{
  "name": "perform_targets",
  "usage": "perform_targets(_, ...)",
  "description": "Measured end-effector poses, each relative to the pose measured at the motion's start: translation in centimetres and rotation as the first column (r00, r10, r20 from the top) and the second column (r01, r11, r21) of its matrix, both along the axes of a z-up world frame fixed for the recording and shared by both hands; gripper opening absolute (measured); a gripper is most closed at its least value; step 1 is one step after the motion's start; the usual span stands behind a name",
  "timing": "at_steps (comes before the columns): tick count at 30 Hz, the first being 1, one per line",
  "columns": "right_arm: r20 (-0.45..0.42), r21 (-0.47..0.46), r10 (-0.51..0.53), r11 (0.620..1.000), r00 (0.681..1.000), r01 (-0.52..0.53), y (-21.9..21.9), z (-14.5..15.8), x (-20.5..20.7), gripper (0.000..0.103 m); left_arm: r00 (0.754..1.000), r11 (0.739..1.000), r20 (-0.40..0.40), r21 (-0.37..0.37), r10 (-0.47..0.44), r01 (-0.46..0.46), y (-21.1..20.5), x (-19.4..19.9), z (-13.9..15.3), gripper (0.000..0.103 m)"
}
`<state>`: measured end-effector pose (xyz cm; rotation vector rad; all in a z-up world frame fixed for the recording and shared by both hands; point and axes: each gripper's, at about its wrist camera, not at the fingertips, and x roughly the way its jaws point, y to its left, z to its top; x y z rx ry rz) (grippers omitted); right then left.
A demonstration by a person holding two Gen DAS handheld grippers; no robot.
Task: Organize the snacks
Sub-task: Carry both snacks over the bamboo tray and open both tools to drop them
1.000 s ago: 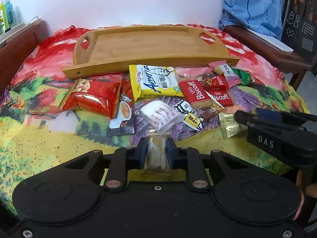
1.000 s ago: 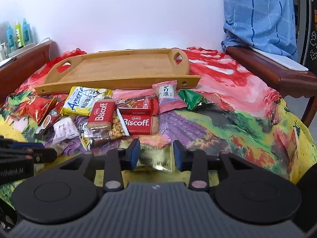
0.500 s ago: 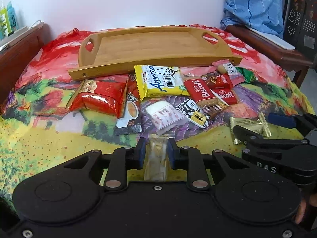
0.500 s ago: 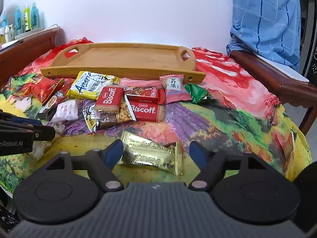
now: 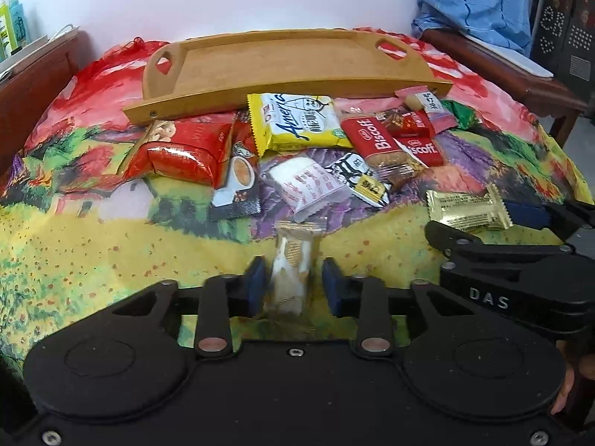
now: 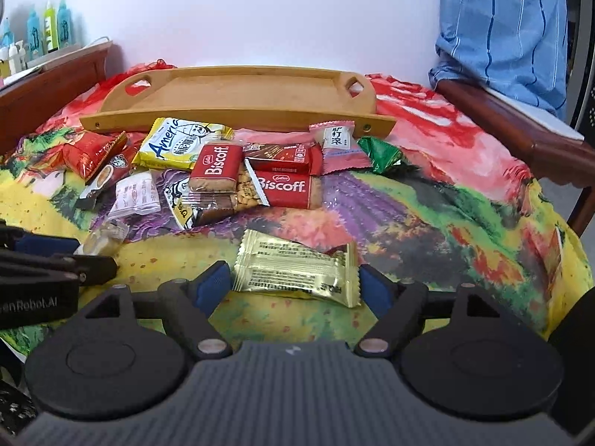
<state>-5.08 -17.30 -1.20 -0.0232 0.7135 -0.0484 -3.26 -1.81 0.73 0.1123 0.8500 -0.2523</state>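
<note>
Tray (image 5: 282, 63): wooden, two cut-out handles, at the far side of the bright cloth (image 5: 74, 245); nothing inside.
Snack pile (image 6: 223, 171): on the cloth just in front of the tray, none in it; yellow packet (image 5: 297, 120) touching the tray's near rim, red Biscoff packs (image 6: 284, 189) overlapping beside it.
Left gripper (image 5: 292, 282): narrow, pads pressed on a clear-wrapped pale snack (image 5: 293, 260) (blurred, standing on end).
Right gripper (image 6: 293, 284): jaws wide, gold packet (image 6: 297, 269) lying flat on the cloth between the fingers, not squeezed.
</note>
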Motion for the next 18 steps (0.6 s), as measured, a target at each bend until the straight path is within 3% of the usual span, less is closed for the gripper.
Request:
perform_targets(2, -0.005, 0.005, 0.003, 1.000, 1.000, -0.003, 0.2, 0.0, 0.0, 0.071, 1.000, 1.000, -0.004, -0.010, 0.000, 0.000, -0.1, -0.1, 0.1, 0.021)
perform_targets(5, 0.000, 0.000, 0.010, 1.000, 1.000, -0.010, 0.5, 0.0, -0.2, 0.064, 1.000, 1.000, 0.001, -0.008, 0.011, -0.011, -0.3, -0.2, 0.2, 0.020)
perform_targets(9, 0.018, -0.049, 0.015, 0.999, 1.000, -0.014, 1.2, 0.0, -0.5, 0.062, 1.000, 1.000, 0.013, -0.011, 0.022, -0.022, -0.3, -0.5, 0.6, 0.020)
perform_targets(18, 0.050, -0.012, -0.027, 1.000, 0.998, 0.028, -0.1, 1.8, -0.7, 0.062, 0.998, 0.998, 0.052, -0.041, 0.039, -0.037, 0.1, -0.6, 2.8, 0.020)
